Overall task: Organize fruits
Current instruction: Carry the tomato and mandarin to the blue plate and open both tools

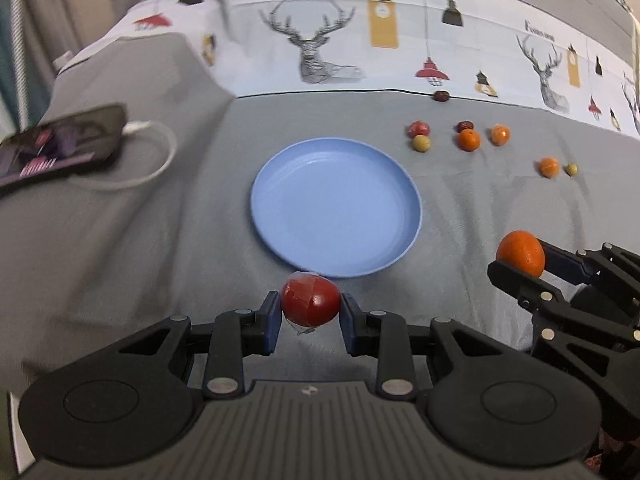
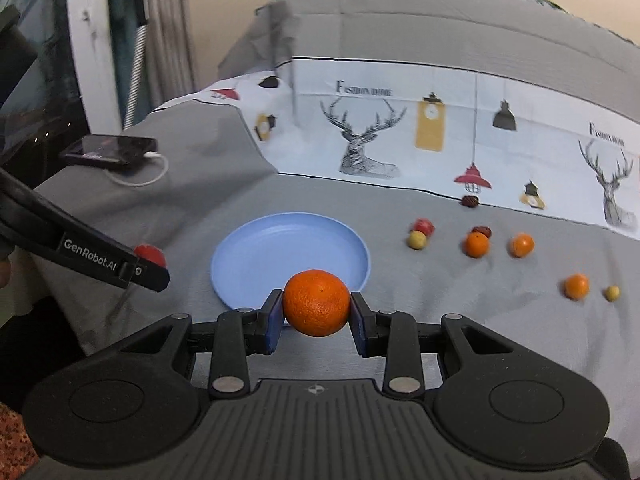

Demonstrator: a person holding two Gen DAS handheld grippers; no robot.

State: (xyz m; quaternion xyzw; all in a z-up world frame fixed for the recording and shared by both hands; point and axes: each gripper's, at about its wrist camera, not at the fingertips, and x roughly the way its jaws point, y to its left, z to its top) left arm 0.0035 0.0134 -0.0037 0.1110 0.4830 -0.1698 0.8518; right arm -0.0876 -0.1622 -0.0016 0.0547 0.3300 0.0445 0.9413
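Two tools, two fruits right now. My left tool (image 1: 310,307) is pinched down on a glossy red fruit (image 1: 310,300), roundish and smooth, with what looks like a bit of crinkly clear film or peeling skin on it, I can't tell which. The blue pads press it from both sides, so the gap is only as wide as the fruit. My right tool (image 2: 316,309) is clamped the same way on a mandarin (image 2: 316,303), round with that dimpled, pebbly orange peel.

Both are up in the air just at the near edge of the blue plate (image 1: 336,206), a shallow round matte dish with faint rings in the bottom, nothing on it. It sits on a soft grey cloth (image 1: 140,248) that's wrinkled all over; the surface looks more like a bed than a worktop.

Off to the right of the plate the rest of the fruit lies loose on the cloth: a red one (image 1: 418,128) touching a yellow-green one (image 1: 421,143), a dark wrinkly one (image 1: 465,126) behind a small orange one (image 1: 469,139), another orange (image 1: 500,134) beside that, then farther right an orange (image 1: 549,167) and a tiny green one (image 1: 571,169). One more dark fruit (image 1: 441,96) sits at the edge of the deer-print sheet (image 1: 320,40).

A phone (image 1: 60,142) with a white cable lies off to the left
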